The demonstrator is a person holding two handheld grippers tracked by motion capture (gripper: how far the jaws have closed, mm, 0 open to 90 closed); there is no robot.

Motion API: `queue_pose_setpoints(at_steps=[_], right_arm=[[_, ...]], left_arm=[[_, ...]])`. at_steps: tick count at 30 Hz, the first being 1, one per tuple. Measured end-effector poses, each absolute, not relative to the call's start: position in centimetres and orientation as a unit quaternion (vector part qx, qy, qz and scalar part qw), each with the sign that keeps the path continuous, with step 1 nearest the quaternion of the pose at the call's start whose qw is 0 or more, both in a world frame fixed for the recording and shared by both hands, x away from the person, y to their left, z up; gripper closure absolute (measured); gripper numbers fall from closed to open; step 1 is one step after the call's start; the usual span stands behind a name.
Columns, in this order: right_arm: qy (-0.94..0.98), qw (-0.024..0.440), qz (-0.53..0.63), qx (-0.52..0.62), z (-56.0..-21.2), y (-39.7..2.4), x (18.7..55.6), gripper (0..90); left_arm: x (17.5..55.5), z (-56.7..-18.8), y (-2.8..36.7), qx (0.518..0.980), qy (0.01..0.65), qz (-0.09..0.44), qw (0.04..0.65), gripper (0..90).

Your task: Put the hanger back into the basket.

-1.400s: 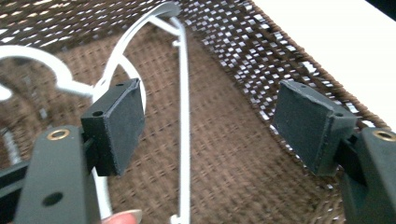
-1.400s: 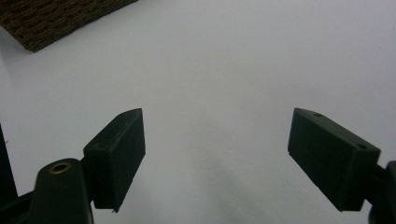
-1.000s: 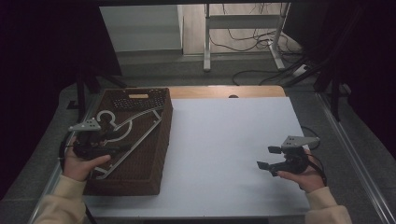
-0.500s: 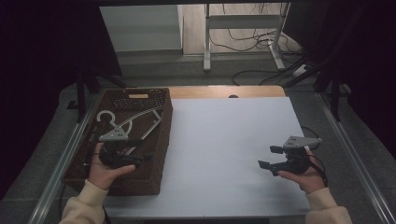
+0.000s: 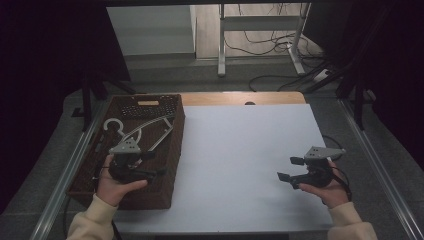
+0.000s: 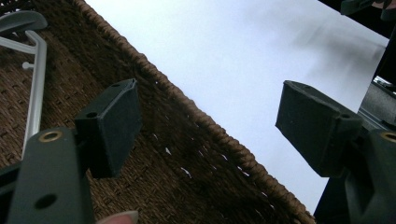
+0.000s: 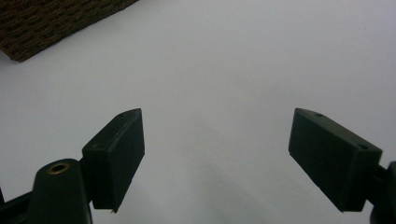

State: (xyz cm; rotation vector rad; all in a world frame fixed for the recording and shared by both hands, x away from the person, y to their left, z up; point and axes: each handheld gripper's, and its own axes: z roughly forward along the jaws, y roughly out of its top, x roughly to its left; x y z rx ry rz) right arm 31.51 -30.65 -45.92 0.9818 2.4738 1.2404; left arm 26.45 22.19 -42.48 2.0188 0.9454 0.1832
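Left hand-held gripper: I held it apart, empty, over the basket.
Right hand-held gripper: apart, empty, lower right.
Hangers: all in basket, none moved.

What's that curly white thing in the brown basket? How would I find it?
Look at the big white table, then at the brown woven basket on its left side. Inside lies a white clothes hanger, its round hook toward the basket's far left corner. It is the pale, thin thing on the dark weave, just beyond the left tool.

1 wicker basket, 1 white hanger, 2 grippers.
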Motion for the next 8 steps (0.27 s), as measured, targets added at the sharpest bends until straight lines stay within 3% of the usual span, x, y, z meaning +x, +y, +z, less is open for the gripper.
queue_pose_setpoints(at_steps=[8], right_arm=[[0.84, 0.106, 0.421, 0.327, -45.9, -30.58, 31.37, 18.2]], left_arm=[[26.29, -42.51, 22.17, 0.812, 0.382, 0.074, 0.435, 20.9]])
